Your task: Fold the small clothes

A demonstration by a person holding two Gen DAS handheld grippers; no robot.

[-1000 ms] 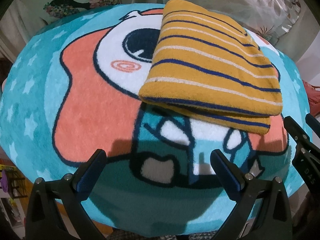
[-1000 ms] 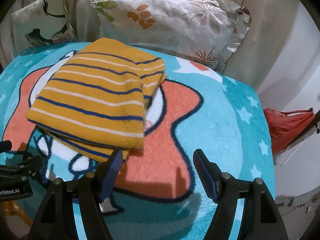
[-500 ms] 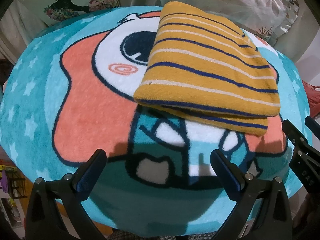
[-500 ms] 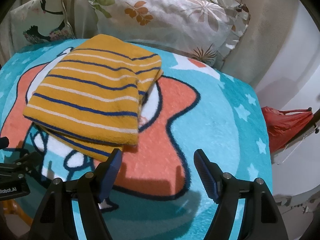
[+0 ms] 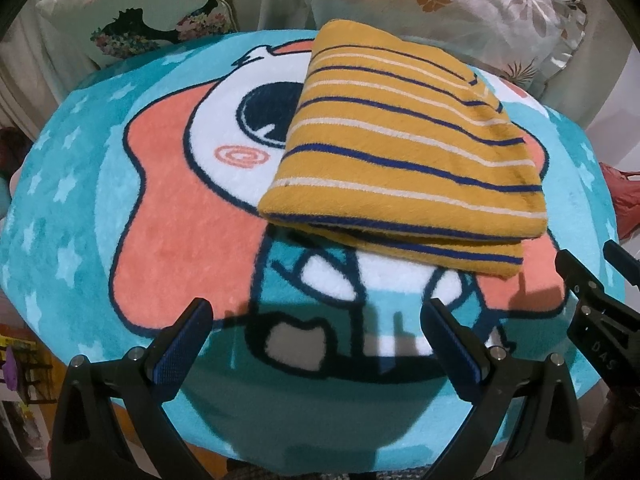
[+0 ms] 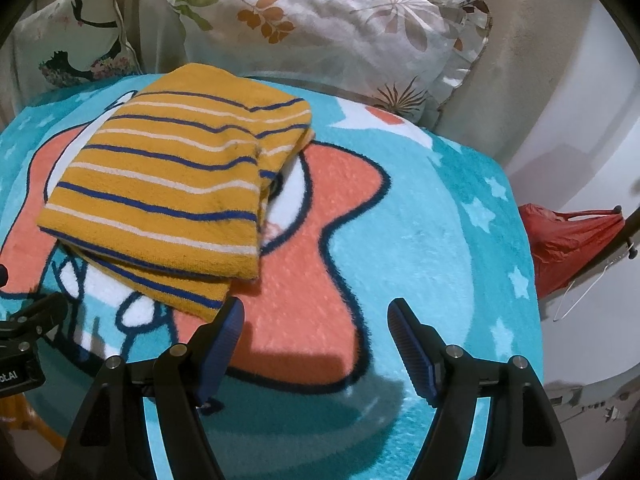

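Observation:
A folded yellow garment [image 5: 404,152] with blue and white stripes lies flat on a teal cartoon blanket [image 5: 72,200]. It also shows in the right wrist view [image 6: 172,184]. My left gripper [image 5: 316,324] is open and empty, just short of the garment's near edge. My right gripper [image 6: 316,320] is open and empty, to the right of the garment's near corner, its left finger close to that corner. Each gripper shows at the edge of the other's view.
Two patterned pillows [image 6: 328,28] [image 5: 132,12] lie at the back. A red bag [image 6: 568,240] hangs off the right edge. The blanket [image 6: 440,220] drops away at the front and sides.
Both grippers have drawn back a little from the garment and stayed open. The garment lies as before.

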